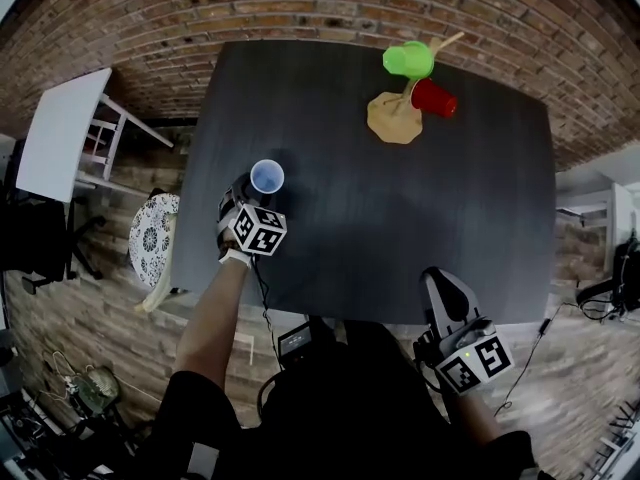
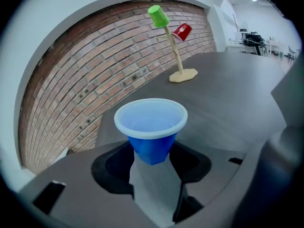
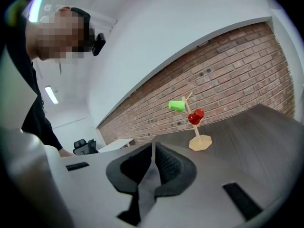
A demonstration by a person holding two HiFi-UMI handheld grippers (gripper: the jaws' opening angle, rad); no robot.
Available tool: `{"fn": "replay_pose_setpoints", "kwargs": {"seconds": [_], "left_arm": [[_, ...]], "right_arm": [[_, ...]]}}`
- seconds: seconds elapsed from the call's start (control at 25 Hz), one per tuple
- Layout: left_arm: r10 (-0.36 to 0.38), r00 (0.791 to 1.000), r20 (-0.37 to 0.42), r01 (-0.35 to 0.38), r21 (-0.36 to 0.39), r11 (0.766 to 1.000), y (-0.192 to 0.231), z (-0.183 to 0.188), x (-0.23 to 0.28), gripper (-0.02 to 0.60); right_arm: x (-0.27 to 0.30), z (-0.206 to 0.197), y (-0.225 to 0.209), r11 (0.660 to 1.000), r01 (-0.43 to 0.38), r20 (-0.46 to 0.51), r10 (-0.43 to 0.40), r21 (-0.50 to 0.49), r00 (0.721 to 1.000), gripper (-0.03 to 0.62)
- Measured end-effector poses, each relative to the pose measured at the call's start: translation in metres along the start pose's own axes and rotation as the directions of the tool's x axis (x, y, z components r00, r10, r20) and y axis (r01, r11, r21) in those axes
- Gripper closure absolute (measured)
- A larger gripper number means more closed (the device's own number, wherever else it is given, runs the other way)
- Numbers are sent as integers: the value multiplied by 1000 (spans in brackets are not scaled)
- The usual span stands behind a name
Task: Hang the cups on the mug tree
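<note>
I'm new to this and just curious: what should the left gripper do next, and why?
Probably lift the blue cup toward the mug tree: the left gripper seems closed on it, and the green cup and red cup already hang there.

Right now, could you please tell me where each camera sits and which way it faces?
Head view: on the head, looking down at the table; left tool and right tool show.
Left gripper view: on the left tool, facing the blue cup in its jaws.
Right gripper view: on the right tool, facing the wall over shut jaws.
All share the mug tree.
</note>
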State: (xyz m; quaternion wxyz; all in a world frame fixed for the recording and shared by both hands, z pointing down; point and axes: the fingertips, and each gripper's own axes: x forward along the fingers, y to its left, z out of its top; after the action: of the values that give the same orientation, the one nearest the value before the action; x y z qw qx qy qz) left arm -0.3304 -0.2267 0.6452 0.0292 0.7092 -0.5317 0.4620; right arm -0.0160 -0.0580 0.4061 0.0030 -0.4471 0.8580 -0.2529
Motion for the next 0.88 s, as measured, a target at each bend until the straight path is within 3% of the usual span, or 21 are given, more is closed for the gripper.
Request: {"fn": "replay_pose_setpoints", "kwargs": {"seconds": [0.24,0.52,0.72,0.88], "left_arm": [[-58,998,31,54,118,992,1,18,-42,339],[-53,997,54,40,217,975,9,56,-67,339],[-49,999,13,43,295,955,-8,82,-66,339],[-46,998,-39,56,319,946,-26,107,-62,339]], "right_arm": [[-13,-2,33,1000,-8,36,8,-17,999,549],[-46,-17,59,999,36,66,-35,-20,997,549],[-72,-20,61,1000,31,87,-31,0,996,549],[-84,-12,38,1000,17,101,-16,-3,995,549]]}}
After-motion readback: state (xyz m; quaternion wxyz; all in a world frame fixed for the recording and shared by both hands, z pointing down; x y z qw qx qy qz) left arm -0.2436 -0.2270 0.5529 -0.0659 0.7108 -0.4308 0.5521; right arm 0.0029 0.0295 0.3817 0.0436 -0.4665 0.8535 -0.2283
